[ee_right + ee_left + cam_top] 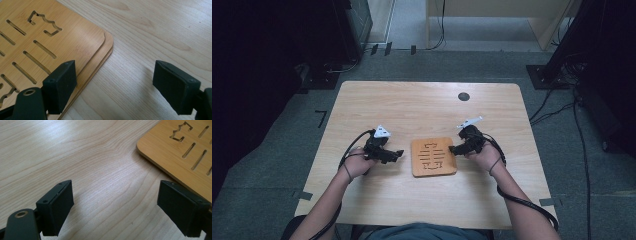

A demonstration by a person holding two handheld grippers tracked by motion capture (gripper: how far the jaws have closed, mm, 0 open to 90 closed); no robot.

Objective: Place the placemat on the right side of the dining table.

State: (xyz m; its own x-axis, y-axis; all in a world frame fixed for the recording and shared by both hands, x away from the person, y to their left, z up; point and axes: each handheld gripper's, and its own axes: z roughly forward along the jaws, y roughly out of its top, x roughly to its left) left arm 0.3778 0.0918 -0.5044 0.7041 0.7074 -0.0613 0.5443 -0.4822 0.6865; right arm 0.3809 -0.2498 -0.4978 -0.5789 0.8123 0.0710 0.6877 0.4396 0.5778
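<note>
Square slotted bamboo boards (434, 156), two stacked, on pale woodgrain table (422, 107). L gripper (398, 153) & R gripper (453, 149) flank them, jaws wide apart, holding nothing.

bamboo board (180, 152) cropped by frame, slots partly cut off

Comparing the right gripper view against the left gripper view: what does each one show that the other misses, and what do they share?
Right gripper view: the trivet proves to be two stacked boards, a second rim peeking out under the top one, and one jaw of the right tongs overlaps that corner.

Left gripper view: the left tongs stand over bare table, beside the trivet.

Both: open jaws, the slotted bamboo trivet, and the light wooden tabletop.
</note>
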